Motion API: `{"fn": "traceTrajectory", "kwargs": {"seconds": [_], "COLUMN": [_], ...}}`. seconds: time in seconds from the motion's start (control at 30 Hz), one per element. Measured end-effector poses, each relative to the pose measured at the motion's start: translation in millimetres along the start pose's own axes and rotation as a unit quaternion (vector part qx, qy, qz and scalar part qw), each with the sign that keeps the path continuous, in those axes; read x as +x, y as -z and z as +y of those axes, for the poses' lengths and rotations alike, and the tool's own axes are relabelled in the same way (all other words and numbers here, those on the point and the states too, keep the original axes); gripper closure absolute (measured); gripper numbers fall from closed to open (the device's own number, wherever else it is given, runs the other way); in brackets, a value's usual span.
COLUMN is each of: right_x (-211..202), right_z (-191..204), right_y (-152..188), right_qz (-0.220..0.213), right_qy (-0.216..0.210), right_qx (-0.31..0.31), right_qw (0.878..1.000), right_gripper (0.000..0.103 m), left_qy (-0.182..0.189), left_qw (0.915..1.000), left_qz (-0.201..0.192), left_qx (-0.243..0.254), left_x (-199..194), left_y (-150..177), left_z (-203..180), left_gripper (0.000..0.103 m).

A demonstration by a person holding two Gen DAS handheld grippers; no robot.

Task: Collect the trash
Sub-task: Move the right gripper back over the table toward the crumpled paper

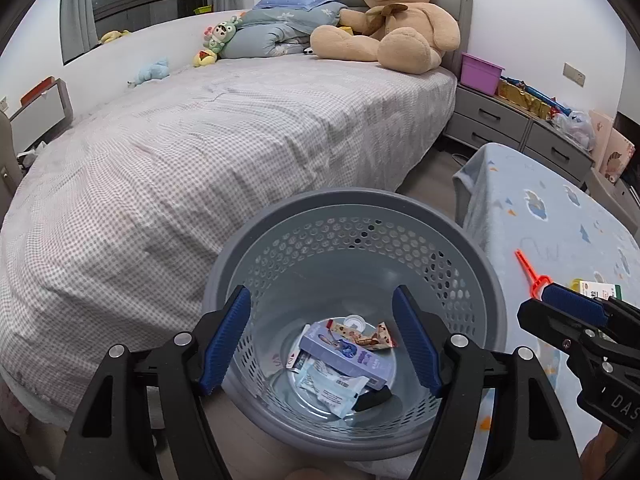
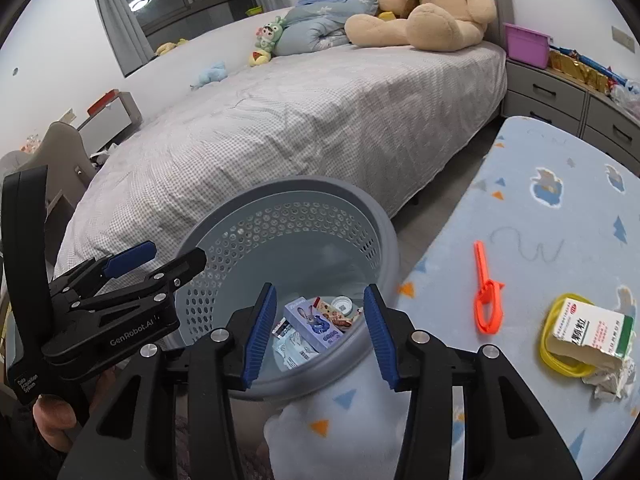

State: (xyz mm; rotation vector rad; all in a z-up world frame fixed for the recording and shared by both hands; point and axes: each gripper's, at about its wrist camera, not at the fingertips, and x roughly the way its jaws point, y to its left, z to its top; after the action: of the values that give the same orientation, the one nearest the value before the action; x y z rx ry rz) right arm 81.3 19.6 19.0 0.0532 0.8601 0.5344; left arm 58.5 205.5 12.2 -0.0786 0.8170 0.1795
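Both grippers hang over the round grey perforated plastic waste basket, which stands on the floor between the near end of the checked bed on the left and the table under a pale blue patterned blanket on the right. The left gripper is spread wide with nothing between its blue pads, and the right gripper is likewise released and empty, so I judge the moment to fall between a drop and the next pickup. In the basket bottom already lie a lilac carton with a rabbit cartoon, a crumpled white wrapper, a printed snack wrapper and a small white cap. Still out on the table, right of the basket, are an orange plastic strip with a loop and, farther right, a torn white-and-green medicine box sitting on a yellow ring, with crumpled white paper touching its near side. The next move probably calls for the right gripper to swing right, come down flat and pinch the thin strip, which lies low in soft fabric and may be awkward to catch. The box text is too small to read, the basket's near wall is cut off by the fingers, and what lies beneath the carton is hidden.
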Motion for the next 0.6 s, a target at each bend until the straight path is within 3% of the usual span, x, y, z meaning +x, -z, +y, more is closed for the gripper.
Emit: {"fn": "traceTrajectory", "kwargs": {"seconds": [0.6], "right_x": [-54.3], "right_z": [-45.7], "right_y": [46.2], "right_qz": [-0.018], "right_qy": [0.054], "right_qx": [0.056], "right_qw": [0.997], "right_gripper": [0.049], "left_qy": [0.041], "left_qw": [0.9985], "left_qz": [-0.004], "left_qx": [0.037], "left_x": [-15.6], "left_y": [10.5], "left_z": [-46.6], "left_gripper": [0.032]}}
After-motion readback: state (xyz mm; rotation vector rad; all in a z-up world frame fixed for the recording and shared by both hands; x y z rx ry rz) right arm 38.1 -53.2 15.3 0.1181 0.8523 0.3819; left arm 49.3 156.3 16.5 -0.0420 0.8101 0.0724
